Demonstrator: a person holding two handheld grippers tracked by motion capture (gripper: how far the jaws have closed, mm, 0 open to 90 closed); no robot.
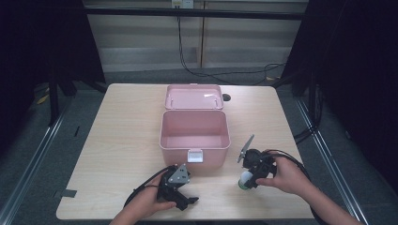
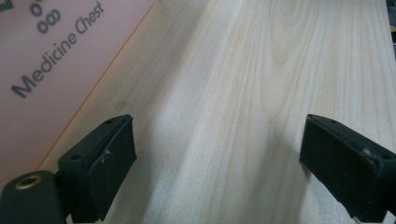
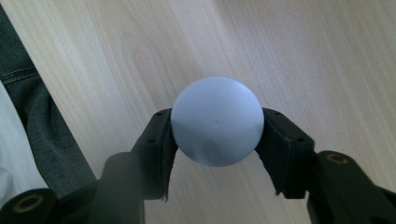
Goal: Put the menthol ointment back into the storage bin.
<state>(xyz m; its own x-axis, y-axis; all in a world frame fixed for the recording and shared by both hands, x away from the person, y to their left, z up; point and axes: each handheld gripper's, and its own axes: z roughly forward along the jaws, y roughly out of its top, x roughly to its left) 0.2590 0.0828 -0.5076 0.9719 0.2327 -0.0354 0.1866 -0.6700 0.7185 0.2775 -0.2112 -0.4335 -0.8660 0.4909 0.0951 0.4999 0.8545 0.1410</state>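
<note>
A pink medicine chest (image 1: 195, 143) stands open in the middle of the table, its lid (image 1: 194, 97) folded back behind it. My right gripper (image 1: 247, 179) is to the right of the chest's front corner and is shut on a small white round-topped container (image 1: 244, 180) with green at its lower end. Seen along the jaws, the container (image 3: 215, 120) is a pale dome squeezed between both pads (image 3: 164, 142), just above the wood. My left gripper (image 1: 186, 201) rests near the table's front edge, open, with bare wood between its fingers (image 2: 109, 161). The chest wall (image 2: 51, 70) reads "Medicine Chest".
The light wooden table (image 1: 117, 131) has bare room left and right of the chest. A dark round spot (image 1: 226, 97) lies beside the lid. Cables (image 1: 211, 75) run across the floor behind the table. A person's clothing (image 3: 32, 121) sits at the table's near edge.
</note>
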